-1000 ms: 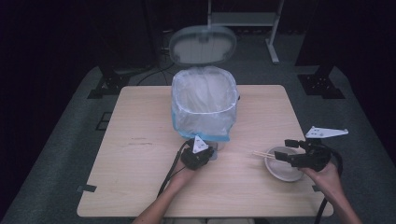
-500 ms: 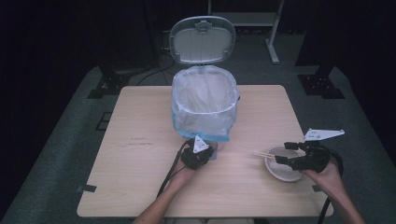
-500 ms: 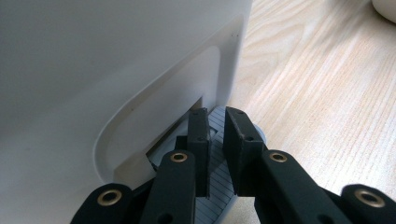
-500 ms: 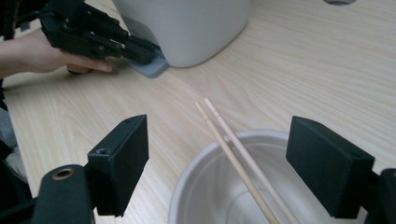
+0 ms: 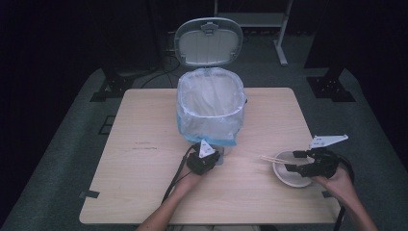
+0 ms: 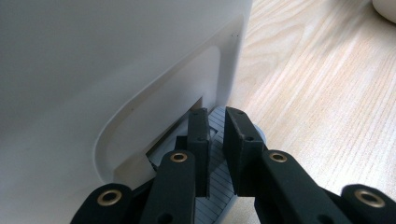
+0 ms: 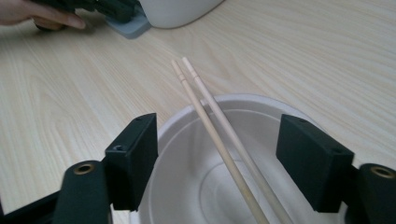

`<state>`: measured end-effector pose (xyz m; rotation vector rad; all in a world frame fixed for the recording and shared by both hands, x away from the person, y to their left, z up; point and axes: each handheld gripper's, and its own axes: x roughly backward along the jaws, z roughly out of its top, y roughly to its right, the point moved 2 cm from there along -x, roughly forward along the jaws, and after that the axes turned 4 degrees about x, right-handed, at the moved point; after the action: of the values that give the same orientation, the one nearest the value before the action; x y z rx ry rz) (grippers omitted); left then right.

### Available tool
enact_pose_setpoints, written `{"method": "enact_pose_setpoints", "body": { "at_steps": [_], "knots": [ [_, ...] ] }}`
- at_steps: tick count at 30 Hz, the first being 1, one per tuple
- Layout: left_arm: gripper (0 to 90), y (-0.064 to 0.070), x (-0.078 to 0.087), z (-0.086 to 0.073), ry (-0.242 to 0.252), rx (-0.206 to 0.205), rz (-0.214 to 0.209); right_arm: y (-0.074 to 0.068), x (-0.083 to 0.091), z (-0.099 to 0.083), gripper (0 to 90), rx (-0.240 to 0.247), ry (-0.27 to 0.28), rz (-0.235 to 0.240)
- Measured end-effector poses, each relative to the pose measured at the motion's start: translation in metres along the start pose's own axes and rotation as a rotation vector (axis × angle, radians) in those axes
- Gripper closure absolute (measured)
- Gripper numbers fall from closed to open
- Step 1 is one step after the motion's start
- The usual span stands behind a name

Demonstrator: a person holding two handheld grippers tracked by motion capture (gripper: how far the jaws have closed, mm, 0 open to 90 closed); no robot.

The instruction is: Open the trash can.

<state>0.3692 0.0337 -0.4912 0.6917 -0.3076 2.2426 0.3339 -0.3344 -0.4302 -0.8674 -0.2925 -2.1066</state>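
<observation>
On pale wooden bench (image 5: pixel 144 159): left claw (image 6: pixel 215 135) nearly clenched over grey ribbed pedal (image 6: pixel 218 186) of white bin (image 5: pixel 210 108); right claw (image 7: pixel 217 158) released wide, straddling white round bowl (image 7: pixel 187 186) holding pale wooden chopsticks (image 7: pixel 219 140).

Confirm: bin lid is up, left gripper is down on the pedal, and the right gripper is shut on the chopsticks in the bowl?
Not quite. The right gripper is open: in the right gripper view its jaws stand wide apart on either side of the chopsticks, which rest across the bowl untouched. The lid is up, and the left gripper is on the pedal.
</observation>
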Motion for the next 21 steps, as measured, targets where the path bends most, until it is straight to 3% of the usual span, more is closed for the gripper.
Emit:
{"method": "enact_pose_setpoints", "body": {
  "at_steps": [6, 14, 21],
  "knots": [
    [81.0, 0.000, 0.000, 0.000, 0.001, 0.000, 0.000, 0.004, -0.012, -0.002, 35.5, 0.028, -0.062, -0.004],
    [80.9, 0.000, 0.000, 0.000, 0.002, 0.002, -0.001, 0.006, -0.022, -0.003, 51.3, 0.069, -0.121, -0.010],
    [80.9, 0.000, 0.000, 0.000, 0.001, 0.004, -0.002, 0.008, -0.027, -0.003, 67.0, 0.068, -0.172, -0.017]
  ]
}}
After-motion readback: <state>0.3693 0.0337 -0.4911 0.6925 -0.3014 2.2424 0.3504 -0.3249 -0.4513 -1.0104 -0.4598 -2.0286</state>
